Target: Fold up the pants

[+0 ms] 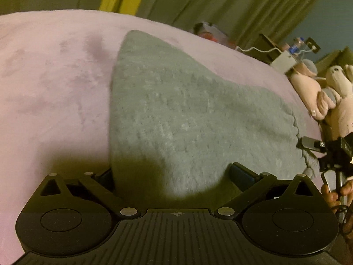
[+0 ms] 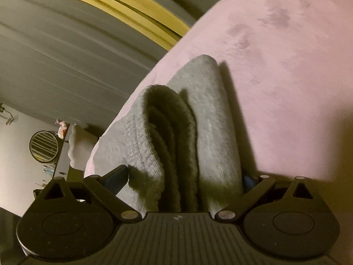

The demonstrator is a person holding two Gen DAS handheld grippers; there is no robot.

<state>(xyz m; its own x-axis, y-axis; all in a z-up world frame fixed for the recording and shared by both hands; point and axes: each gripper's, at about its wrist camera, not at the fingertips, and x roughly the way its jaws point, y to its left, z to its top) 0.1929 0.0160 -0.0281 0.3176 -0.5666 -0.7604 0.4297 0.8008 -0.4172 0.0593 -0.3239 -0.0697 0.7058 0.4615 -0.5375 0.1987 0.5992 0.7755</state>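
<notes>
Pants (image 1: 176, 114), grey and fleecy, lie on the pink bed (image 1: 55, 77), already doubled into a long tapering shape that narrows toward the far end. From the right wrist view the near end shows several stacked layers with a rolled, seamed edge on top, so at least one fold looks finished; how many I cannot say for sure, since the fisheye bends the cloth and shadow covers the nearest part.

Left hand-held gripper (image 1: 172, 174) stands wide, its two blue-padded fingers set either side of the near end of the fabric without pinching it. Right hand-held gripper (image 2: 185, 176) is also spread wide, with the layered end lying between its fingers; nothing looks clamped, so I judge the cloth to be released rather than held.

What seems left is the shortening fold: bringing the narrow far end back over the wide end, then smoothing the bundle flat on the bed.
</notes>
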